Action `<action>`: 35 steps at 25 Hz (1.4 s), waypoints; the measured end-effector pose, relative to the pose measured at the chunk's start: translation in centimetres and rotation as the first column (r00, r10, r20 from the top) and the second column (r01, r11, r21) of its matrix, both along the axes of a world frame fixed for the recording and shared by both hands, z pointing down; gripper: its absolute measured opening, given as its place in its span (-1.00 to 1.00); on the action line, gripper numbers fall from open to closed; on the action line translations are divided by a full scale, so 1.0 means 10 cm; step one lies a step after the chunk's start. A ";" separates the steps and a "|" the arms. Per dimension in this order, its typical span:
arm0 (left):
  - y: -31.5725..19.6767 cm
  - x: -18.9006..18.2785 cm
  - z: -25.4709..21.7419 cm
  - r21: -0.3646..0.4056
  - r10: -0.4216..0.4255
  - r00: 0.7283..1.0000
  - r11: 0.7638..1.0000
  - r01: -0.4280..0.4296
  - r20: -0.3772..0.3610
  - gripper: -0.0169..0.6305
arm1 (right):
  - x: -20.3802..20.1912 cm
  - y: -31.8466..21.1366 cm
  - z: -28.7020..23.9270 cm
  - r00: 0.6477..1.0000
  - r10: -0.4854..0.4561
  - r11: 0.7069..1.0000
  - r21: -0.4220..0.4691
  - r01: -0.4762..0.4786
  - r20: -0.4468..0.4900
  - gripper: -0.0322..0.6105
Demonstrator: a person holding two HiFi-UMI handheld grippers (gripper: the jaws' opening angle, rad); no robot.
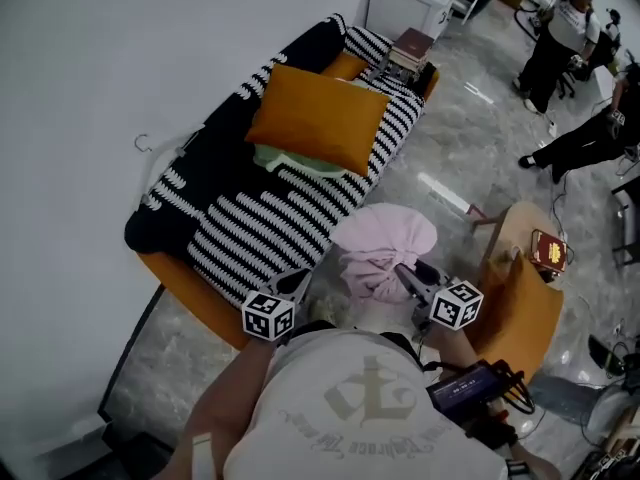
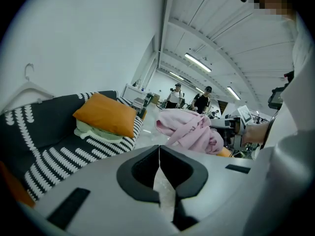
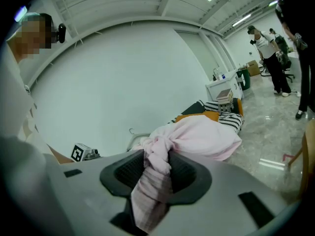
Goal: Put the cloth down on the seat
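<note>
A bunched pink cloth (image 1: 384,251) hangs in the air just off the front edge of the sofa seat (image 1: 262,223), which has a black-and-white striped cover. My right gripper (image 1: 405,271) is shut on it; in the right gripper view a twisted fold of the cloth (image 3: 197,136) is pinched between the jaws of the gripper (image 3: 155,167). My left gripper (image 1: 296,282) hovers by the seat's front edge, left of the cloth. In the left gripper view its jaws (image 2: 158,154) meet with nothing between them, and the pink cloth (image 2: 189,129) shows ahead to the right.
An orange cushion (image 1: 320,118) lies on a pale green cloth (image 1: 297,164) at the far end of the seat. A hanger (image 1: 150,146) rests on the backrest. Books (image 1: 411,48) sit at the sofa's end. A wooden chair (image 1: 520,303) with a red book (image 1: 548,251) stands to my right. People (image 1: 560,28) stand far right.
</note>
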State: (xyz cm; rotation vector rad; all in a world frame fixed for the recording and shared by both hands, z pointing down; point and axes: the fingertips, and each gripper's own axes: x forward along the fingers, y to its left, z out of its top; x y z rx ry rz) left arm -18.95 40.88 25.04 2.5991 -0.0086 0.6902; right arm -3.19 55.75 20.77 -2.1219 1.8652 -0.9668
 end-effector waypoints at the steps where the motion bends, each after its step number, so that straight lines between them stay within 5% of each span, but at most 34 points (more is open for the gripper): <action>1: -0.06 0.01 0.01 -0.001 -0.002 1.000 1.000 0.002 -0.004 -0.90 | 0.02 -0.05 -0.01 1.000 0.001 1.000 -0.001 -0.001 -0.005 -0.40; 18: -0.74 -0.22 -0.05 0.025 -0.111 0.993 0.993 0.112 -0.037 -0.90 | 0.10 -0.87 -0.04 0.997 -0.067 0.998 0.015 0.068 -0.037 -0.40; 35: -1.32 -0.60 0.09 0.011 -0.343 0.939 0.939 0.343 0.025 -0.90 | 0.00 -1.96 0.26 0.959 -0.283 0.959 -0.009 0.283 0.030 -0.40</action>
